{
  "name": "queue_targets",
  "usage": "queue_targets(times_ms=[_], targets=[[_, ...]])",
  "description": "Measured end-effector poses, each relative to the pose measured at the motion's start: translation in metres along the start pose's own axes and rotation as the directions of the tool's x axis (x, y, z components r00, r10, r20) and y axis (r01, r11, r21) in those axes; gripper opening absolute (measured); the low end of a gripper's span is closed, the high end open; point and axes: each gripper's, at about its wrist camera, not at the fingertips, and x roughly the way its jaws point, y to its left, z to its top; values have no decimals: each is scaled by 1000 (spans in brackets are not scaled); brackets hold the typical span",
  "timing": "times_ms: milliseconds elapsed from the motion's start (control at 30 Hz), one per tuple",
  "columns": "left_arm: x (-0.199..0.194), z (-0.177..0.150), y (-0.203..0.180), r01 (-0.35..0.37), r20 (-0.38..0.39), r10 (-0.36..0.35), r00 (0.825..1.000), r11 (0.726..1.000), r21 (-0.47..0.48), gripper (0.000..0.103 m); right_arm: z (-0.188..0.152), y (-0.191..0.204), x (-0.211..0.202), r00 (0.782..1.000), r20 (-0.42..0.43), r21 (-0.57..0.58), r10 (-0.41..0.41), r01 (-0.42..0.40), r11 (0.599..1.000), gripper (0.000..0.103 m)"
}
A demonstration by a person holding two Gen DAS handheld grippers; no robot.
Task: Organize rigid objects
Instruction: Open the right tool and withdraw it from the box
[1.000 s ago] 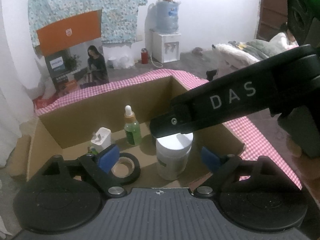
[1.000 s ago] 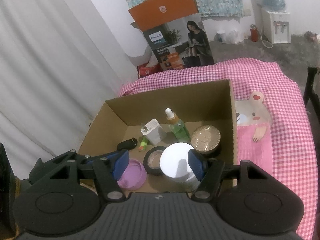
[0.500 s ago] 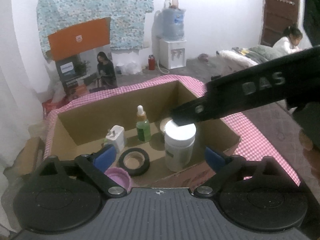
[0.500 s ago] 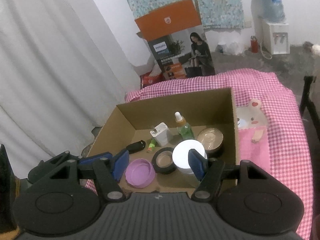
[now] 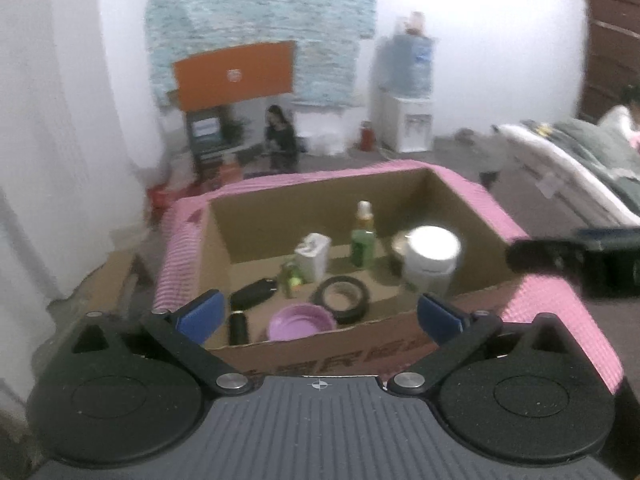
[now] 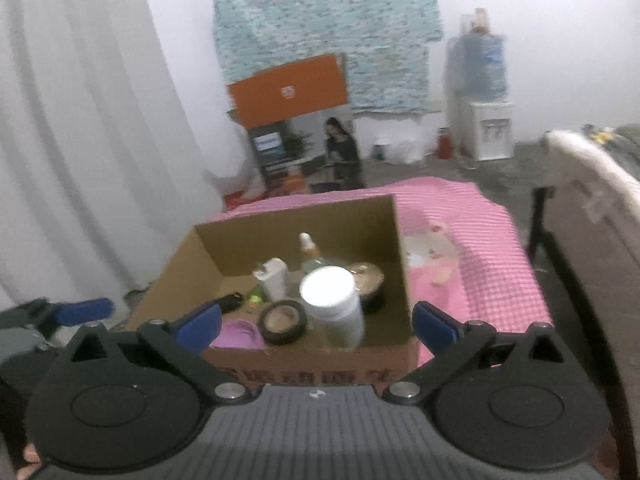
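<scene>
A cardboard box sits on the pink checked cloth. Inside stand a white jar, a green dropper bottle and a tape roll. Both the left gripper and right gripper hover spread wide, holding nothing.

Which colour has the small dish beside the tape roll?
Purple dish; the left wrist view shows it best.
</scene>
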Motion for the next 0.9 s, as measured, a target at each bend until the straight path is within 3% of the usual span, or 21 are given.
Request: queue_targets(times_ms=[133,467,900], targets=[[3,-1,6,-73,-14,72,997,997,-37,103,-13,9,6,995,12,-11,-99,99,995,103],[14,-12,23,-94,-76,86,993,990,-103,103,-28,33,37,980,-30,-74,-195,192,979,103],[18,-10,24,-134,-92,126,988,987,-89,103,-28,40,42,982,-42,-79,-185,182,980,103]])
